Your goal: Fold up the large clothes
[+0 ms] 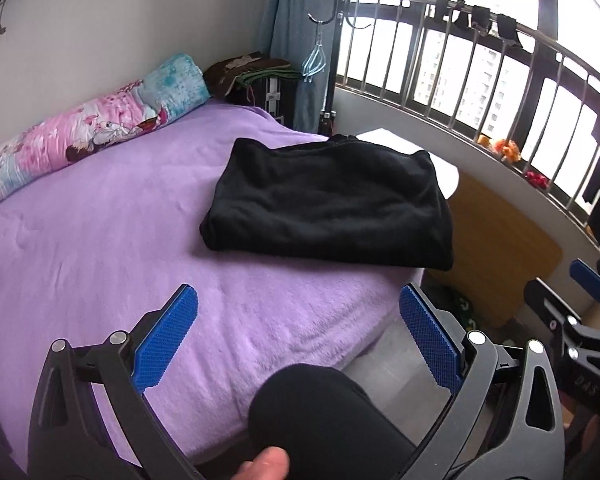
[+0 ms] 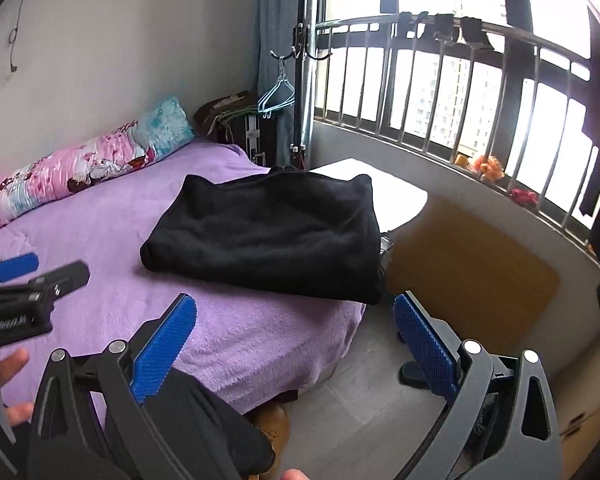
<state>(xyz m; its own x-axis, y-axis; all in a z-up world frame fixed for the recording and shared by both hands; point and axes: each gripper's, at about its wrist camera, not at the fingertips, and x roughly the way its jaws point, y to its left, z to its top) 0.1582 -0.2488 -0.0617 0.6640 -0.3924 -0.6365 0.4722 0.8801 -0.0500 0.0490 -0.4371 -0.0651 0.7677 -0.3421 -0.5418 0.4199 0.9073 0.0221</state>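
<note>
Bedroom seen from two handheld tongs, w/ a purple bed (image 1: 100, 220) filling the left. A black garment (image 1: 328, 204), already folded into a thick rectangle, lies near the bed's right edge, ahead of both tongs and apart from them. Its long axis runs roughly left-right across the view. Left tongs (image 1: 298, 332) gape wide, blue pads empty, hovering over the bed's near corner. Right tongs (image 2: 294, 344) likewise wide open, holding nothing, partly over the floor. The garment sits slightly right of the left tongs' centre and slightly left of the right's, so approx. between them; neither is clearly nearer.
</note>
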